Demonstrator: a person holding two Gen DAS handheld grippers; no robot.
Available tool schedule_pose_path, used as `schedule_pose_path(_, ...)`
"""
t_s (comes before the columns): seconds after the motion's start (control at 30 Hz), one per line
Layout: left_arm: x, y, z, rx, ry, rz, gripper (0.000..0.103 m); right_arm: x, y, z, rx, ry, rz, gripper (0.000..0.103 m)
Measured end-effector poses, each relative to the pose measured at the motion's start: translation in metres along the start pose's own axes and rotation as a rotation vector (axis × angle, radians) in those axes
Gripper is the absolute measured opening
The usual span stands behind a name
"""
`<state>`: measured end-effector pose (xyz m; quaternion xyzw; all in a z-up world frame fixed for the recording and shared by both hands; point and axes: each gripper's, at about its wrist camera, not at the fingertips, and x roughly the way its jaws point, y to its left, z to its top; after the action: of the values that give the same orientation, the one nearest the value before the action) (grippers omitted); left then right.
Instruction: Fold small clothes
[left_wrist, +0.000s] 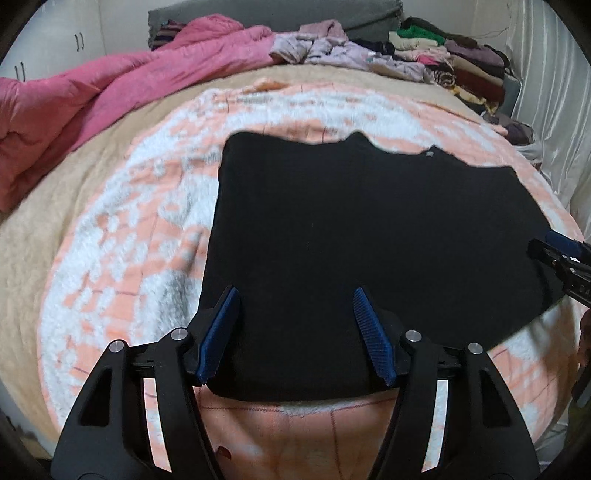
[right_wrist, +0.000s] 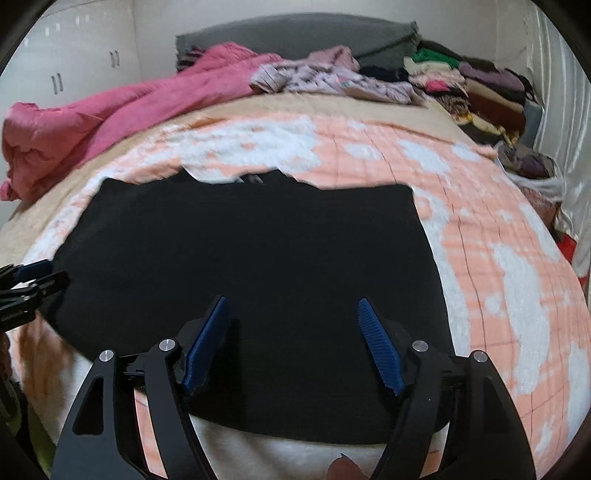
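A black garment (left_wrist: 369, 221) lies spread flat on the peach and white fleece blanket (left_wrist: 122, 229), its neckline at the far edge. My left gripper (left_wrist: 295, 291) stands open over the garment's near left part, blue pads apart, nothing pinched between them. In the right wrist view the same black garment (right_wrist: 258, 240) fills the middle, and my right gripper (right_wrist: 292, 301) stands open over its near right part, also gripping nothing. The right gripper's fingers (left_wrist: 554, 251) show at the left wrist view's right edge. At the left edge of the right wrist view are the left gripper's fingers (right_wrist: 33, 277).
A pink duvet (left_wrist: 92, 99) is bunched along the far left of the bed. Loose lilac clothes (left_wrist: 332, 51) and a stack of folded clothes (left_wrist: 461, 62) sit at the far right by a grey headboard (left_wrist: 258, 14). White curtain (left_wrist: 546, 92) on the right.
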<state>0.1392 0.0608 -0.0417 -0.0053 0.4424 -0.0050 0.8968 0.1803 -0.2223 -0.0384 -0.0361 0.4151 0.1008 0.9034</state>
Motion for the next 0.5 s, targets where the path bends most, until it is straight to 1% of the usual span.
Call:
schedule_pose_path(0.03, 0.002, 0.001, -0.002, 0.000, 0.004, -0.003, 0.056, 0.005, -0.005, -0.004, 0.014, 0.020, -0.004, 0.077)
schedule_pose_path(0.13, 0.006, 0.001, -0.006, 0.003, 0.006, -0.013, 0.057, 0.012, -0.017, -0.013, 0.093, 0.013, 0.050, 0.078)
schedule_pose_path(0.37, 0.005, 0.007, -0.011, -0.009, 0.002, -0.038, 0.058, 0.010, -0.012, -0.016, 0.097, -0.009, 0.038, 0.078)
schedule_pose_path(0.5, -0.001, 0.009, -0.012, -0.015, -0.002, -0.048, 0.058, 0.000, -0.009, -0.014, 0.092, -0.007, 0.027, 0.083)
